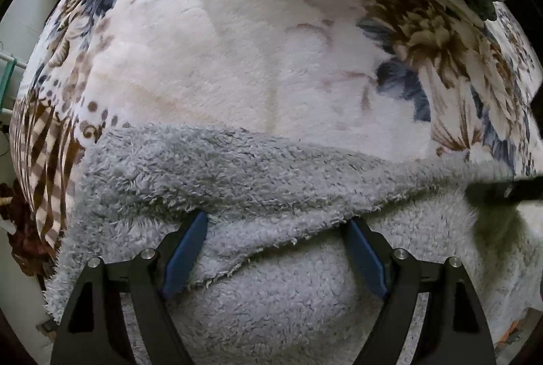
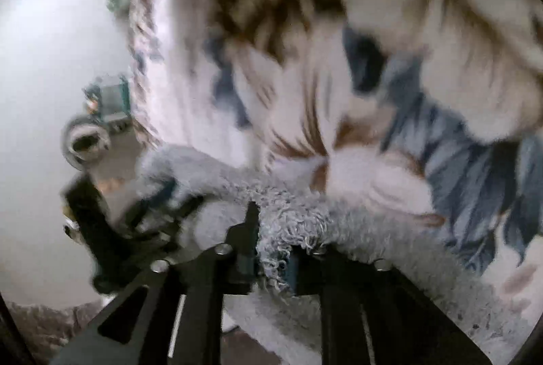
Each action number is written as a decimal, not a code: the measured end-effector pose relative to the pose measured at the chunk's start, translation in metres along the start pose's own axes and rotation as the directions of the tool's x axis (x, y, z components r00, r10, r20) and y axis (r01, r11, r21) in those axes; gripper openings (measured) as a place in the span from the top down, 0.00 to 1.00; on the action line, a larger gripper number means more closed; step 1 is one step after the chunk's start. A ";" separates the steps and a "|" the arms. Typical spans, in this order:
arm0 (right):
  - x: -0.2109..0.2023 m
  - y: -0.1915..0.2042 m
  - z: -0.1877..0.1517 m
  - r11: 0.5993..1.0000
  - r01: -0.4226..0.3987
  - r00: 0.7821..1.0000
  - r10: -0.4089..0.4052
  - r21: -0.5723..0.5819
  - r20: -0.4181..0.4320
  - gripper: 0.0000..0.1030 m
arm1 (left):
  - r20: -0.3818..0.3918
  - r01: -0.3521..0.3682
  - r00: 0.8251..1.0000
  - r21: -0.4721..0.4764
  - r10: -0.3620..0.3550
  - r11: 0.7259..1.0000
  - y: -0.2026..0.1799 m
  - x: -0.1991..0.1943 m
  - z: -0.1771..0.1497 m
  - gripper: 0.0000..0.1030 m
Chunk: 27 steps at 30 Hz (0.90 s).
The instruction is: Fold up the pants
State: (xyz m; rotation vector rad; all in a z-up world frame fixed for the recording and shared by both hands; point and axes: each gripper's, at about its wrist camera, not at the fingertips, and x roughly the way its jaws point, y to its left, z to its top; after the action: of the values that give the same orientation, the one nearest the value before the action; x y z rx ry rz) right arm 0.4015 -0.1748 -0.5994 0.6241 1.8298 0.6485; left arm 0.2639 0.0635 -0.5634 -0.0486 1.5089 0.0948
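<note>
Already the right gripper (image 2: 271, 260) pinches the pants' (image 1: 271, 181) fluffy folded edge, which runs crosswise over the blanket (image 1: 254, 42). Beside it, the left gripper (image 1: 276, 229) straddles that edge wide, holding nothing.

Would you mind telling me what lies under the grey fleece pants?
The grey fleece pants lie on a floral blanket, which shows beyond their far edge. A folded-over layer rests on more grey fleece. Whatever is beneath the blanket is covered.
</note>
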 end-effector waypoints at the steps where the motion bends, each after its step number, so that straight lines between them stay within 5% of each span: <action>1: 0.013 0.004 0.003 1.000 0.028 0.999 -0.028 -0.011 -0.045 0.72 | -0.002 0.000 1.000 0.002 0.000 1.000 0.002 0.001 0.000 0.22; 4: 0.003 0.005 0.014 0.993 0.116 0.993 -0.116 0.003 0.031 0.89 | -0.002 -0.003 1.000 0.021 0.003 1.000 0.008 0.004 0.000 0.22; 7: -0.026 0.000 0.025 0.995 0.052 0.989 -0.064 0.088 0.135 0.90 | 0.004 -0.001 1.000 0.032 0.001 0.999 0.011 0.007 0.000 0.22; 11: -0.036 -0.030 0.023 0.979 0.022 0.996 -0.038 0.203 0.075 0.88 | -0.009 0.003 1.000 0.033 -0.003 0.999 0.017 0.013 -0.001 0.22; 15: -0.062 -0.065 0.012 0.906 -0.108 0.988 0.052 0.410 0.146 0.78 | -0.012 0.026 1.000 -0.007 -0.026 1.000 0.023 0.009 0.004 0.22; 17: -0.085 -0.057 0.008 0.936 -0.024 0.975 -0.056 0.352 0.216 0.50 | -0.009 0.048 0.999 -0.030 -0.048 0.998 0.030 0.004 0.005 0.22; 22: -0.112 -0.012 -0.029 0.957 0.213 0.937 -0.257 0.195 0.238 0.49 | 0.020 0.083 0.996 -0.070 -0.081 0.994 0.045 -0.020 -0.003 0.22; 24: -0.085 0.009 -0.037 0.970 0.212 0.956 -0.231 0.114 0.181 0.50 | 0.037 0.080 0.996 -0.084 -0.077 0.993 0.053 -0.030 -0.011 0.22; 25: -0.074 0.014 -0.042 0.972 0.223 0.962 -0.232 0.073 0.147 0.53 | 0.039 0.076 0.997 -0.090 -0.073 0.993 0.057 -0.033 -0.015 0.22; 27: -0.057 0.013 -0.045 0.940 0.334 0.929 -0.341 0.072 0.145 0.69 | 0.039 0.065 0.997 -0.114 -0.061 0.991 0.067 -0.038 -0.026 0.22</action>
State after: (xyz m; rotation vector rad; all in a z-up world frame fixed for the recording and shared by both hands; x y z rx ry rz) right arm 0.3788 -0.2107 -0.5392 0.3635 1.7533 0.3187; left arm 0.2299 0.1265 -0.5252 -0.1864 1.4643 0.1314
